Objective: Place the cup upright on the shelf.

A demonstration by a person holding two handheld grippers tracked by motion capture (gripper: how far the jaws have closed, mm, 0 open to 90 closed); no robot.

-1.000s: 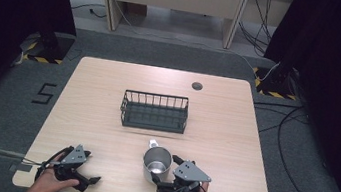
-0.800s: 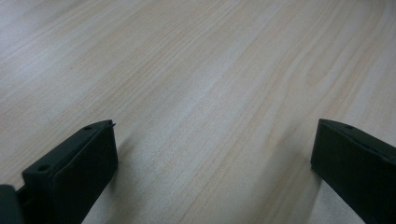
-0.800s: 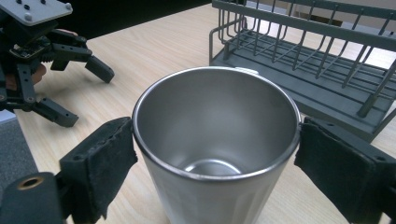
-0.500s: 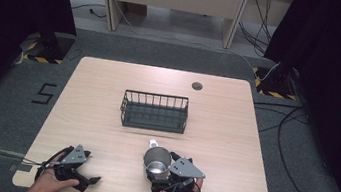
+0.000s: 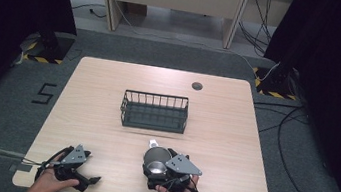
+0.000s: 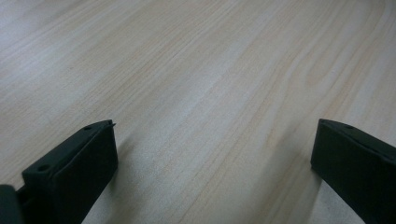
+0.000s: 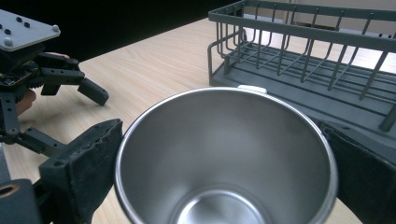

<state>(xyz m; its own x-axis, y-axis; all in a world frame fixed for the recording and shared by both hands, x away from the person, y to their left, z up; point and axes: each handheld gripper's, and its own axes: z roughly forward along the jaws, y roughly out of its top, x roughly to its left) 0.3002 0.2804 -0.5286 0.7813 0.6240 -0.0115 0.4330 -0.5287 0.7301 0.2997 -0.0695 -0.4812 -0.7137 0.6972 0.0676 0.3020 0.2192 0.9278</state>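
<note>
While the right tongs [image 7: 224,186] straddled the steel cup [image 7: 224,158], jaws just widening and seemingly off its wall, it stood upright between them, just short of the wire basket [image 5: 155,110]. Left tongs [image 6: 210,172] gaped empty over bare worktop [image 5: 103,132], farther from the basket. Right gripper view exposed the cup's empty bottom.

one steel cup [image 5: 156,157], one wire basket [image 5: 154,112] (two grippers)
</note>
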